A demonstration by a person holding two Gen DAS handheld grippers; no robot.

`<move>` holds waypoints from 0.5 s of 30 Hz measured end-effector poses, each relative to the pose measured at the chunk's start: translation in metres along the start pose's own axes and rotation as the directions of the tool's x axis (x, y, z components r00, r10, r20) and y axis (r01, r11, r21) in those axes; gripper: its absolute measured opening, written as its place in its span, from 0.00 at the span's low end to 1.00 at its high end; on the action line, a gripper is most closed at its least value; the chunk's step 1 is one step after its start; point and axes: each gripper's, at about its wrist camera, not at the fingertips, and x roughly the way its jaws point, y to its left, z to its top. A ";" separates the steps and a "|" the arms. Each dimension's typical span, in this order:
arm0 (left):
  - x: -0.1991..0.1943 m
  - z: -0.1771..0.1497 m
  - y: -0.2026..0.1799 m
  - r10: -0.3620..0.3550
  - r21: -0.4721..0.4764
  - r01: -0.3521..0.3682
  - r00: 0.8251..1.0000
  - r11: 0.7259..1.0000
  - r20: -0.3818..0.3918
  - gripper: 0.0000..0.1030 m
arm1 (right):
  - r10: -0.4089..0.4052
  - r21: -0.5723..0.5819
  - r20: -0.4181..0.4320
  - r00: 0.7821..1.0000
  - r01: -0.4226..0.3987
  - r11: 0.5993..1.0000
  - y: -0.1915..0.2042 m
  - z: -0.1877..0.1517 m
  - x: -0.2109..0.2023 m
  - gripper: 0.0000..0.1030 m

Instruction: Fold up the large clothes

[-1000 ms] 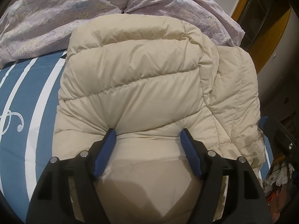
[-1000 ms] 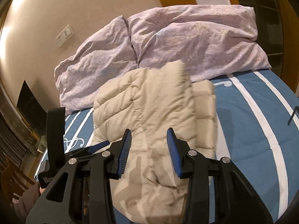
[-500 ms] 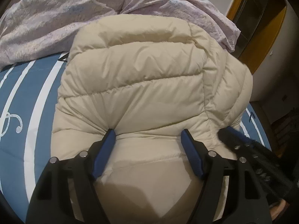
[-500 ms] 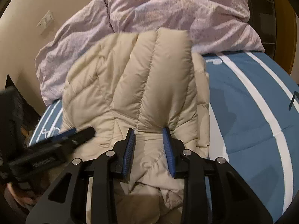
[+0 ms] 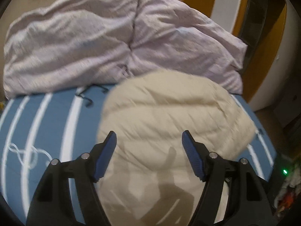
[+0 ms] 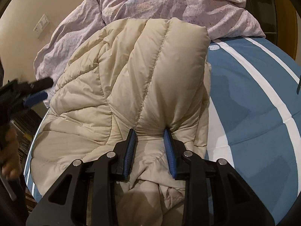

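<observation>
While we work: a cream puffer jacket (image 6: 131, 86) lies folded on the bed (image 6: 254, 98), and we hold one set of tongs in each hand.
Right tongs (image 6: 149, 131): closed on a bunched ridge of the jacket; the fabric puckers at both blue pads, so we read this as a firm pinch. The jaws have just been closing, with the jacket between them.
Left tongs (image 5: 148, 136): jaws wide apart and clear of the cloth; nothing is gripped. In the right view they sit off to the left of the right tongs, beside the jacket's edge.
Jacket's place: straight ahead of and under the right tongs, running away toward the pillows (image 6: 178, 3); below and beyond the left tongs.
Step, as we judge it: the right tongs take hold of the near end so that the bundle can be folded over or shifted.
Doing it well: we should pinch deep enough to catch every layer, since slick shell slides. Lift slowly and keep the fold line square to the quilting seams. Let trapped air press out, or the bundle will spring open. The free left tongs could steady the far side.
Materials: smooth, faintly shiny shell; soft puffy channels split by stitched seams; rounded, pillowy edges.
Bedding: blue cover with white stripes, flat and taut; pale lilac pillows, crumpled and soft.
Blur: the left view is smeared, so fine detail there is uncertain.
</observation>
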 end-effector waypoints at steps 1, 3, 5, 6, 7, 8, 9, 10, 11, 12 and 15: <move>0.003 0.004 0.000 0.037 0.017 -0.037 0.999 0.999 0.010 0.69 | 0.000 0.000 0.000 1.000 0.000 1.000 0.000 0.000 0.000 0.31; 0.010 0.011 -0.002 0.089 0.044 -0.090 0.996 0.995 0.023 0.70 | 0.000 0.000 0.000 1.000 0.000 1.000 0.001 0.001 -0.001 0.31; 0.020 0.013 -0.005 0.142 0.068 -0.144 0.989 0.987 0.034 0.70 | 0.005 0.002 0.000 1.000 -0.005 1.000 0.000 0.001 0.000 0.31; 0.025 0.012 -0.006 0.160 0.074 -0.163 0.986 0.984 0.037 0.71 | 0.007 0.003 0.000 1.000 -0.007 1.000 0.000 0.002 0.000 0.31; 0.030 0.011 -0.006 0.176 0.078 -0.179 0.984 0.981 0.038 0.72 | 0.010 0.004 0.000 1.000 -0.010 1.000 0.000 0.002 0.000 0.31; 0.039 0.009 -0.007 0.191 0.083 -0.193 0.981 0.978 0.036 0.75 | 0.011 0.004 0.001 1.000 -0.011 1.000 -0.001 0.002 0.000 0.31; 0.044 0.006 -0.008 0.198 0.089 -0.200 0.980 0.976 0.031 0.76 | 0.013 0.004 0.001 1.000 -0.013 1.000 -0.002 0.002 0.000 0.31; 0.053 0.002 -0.011 0.207 0.105 -0.208 0.978 0.972 0.018 0.76 | 0.013 0.004 0.003 1.000 -0.013 1.000 -0.001 0.002 0.000 0.31; 0.063 -0.003 -0.014 0.224 0.128 -0.223 0.975 0.966 0.008 0.76 | 0.014 0.004 0.004 1.000 -0.014 1.000 -0.002 0.002 0.000 0.31; 0.071 -0.008 -0.017 0.239 0.146 -0.237 0.971 0.961 0.004 0.76 | 0.013 0.003 0.006 1.000 -0.013 1.000 -0.002 0.002 -0.001 0.31; 0.083 -0.014 -0.022 0.252 0.154 -0.250 0.968 0.956 0.010 0.76 | -0.004 -0.006 0.011 1.000 0.004 1.000 -0.001 0.000 -0.002 0.31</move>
